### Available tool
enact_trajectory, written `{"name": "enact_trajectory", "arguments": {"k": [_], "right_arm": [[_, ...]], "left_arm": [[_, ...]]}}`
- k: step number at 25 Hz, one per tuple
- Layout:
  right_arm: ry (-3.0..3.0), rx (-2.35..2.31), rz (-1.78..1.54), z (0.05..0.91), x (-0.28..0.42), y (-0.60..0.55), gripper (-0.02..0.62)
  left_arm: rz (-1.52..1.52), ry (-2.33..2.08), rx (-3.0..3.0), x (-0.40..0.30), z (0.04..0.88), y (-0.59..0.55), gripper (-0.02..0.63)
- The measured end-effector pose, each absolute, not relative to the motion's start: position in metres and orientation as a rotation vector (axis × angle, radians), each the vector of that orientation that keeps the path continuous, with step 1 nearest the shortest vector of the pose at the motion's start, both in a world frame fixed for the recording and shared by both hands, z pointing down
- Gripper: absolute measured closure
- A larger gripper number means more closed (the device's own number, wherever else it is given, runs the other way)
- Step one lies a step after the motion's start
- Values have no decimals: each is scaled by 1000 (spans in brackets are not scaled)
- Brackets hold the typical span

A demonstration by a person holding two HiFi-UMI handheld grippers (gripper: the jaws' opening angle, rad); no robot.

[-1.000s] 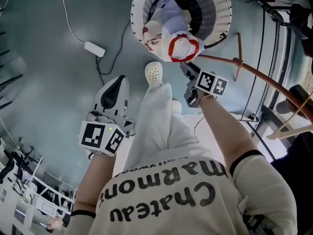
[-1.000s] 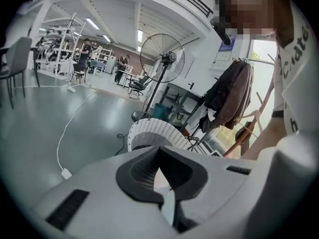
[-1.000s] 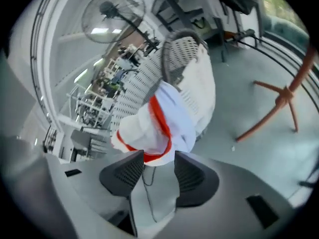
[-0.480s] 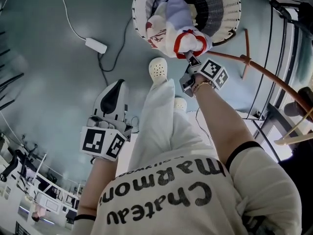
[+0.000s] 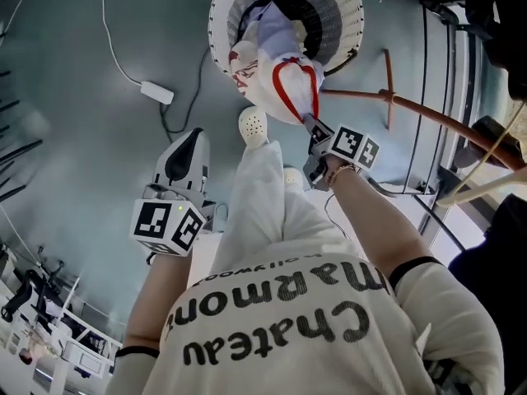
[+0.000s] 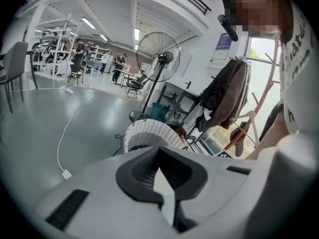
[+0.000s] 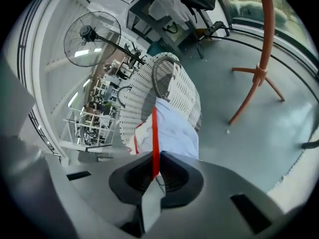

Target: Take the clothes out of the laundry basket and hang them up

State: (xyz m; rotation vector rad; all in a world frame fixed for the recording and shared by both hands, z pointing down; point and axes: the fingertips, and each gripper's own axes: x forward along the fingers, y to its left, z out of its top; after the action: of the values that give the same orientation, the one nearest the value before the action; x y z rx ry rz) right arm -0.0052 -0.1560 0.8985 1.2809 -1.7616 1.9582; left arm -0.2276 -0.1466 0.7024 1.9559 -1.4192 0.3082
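Note:
A white wicker laundry basket (image 5: 350, 19) stands on the grey floor, seen too in the left gripper view (image 6: 149, 136) and the right gripper view (image 7: 182, 91). A white garment with red trim (image 5: 276, 76) hangs over its near rim. My right gripper (image 5: 310, 124) is shut on the garment's red collar band (image 7: 155, 146), which is pulled taut out of the basket. My left gripper (image 5: 188, 151) hovers left of my leg, shut with nothing in it, pointing toward the basket.
An orange-brown clothes stand (image 5: 412, 105) rises right of the basket, with dark clothes hanging on it (image 6: 227, 96). A white power adapter and cable (image 5: 156, 93) lie on the floor at left. A pedestal fan (image 6: 158, 56) stands behind the basket.
The right gripper closed on the garment's red collar and drew back toward me, stretching the garment out over the basket rim. The left gripper stayed put.

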Motion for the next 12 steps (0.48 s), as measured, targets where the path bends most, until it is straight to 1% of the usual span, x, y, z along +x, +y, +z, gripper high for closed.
{"name": "enact_trajectory", "arguments": {"k": [5, 12], "right_arm": [[-1768, 1238, 1944, 834, 13, -150, 554], [-1955, 1245, 1531, 711, 45, -190, 557]], "left_arm": [[275, -1418, 2014, -209, 661, -150, 597], [218, -1428, 2001, -196, 611, -152, 597]]}}
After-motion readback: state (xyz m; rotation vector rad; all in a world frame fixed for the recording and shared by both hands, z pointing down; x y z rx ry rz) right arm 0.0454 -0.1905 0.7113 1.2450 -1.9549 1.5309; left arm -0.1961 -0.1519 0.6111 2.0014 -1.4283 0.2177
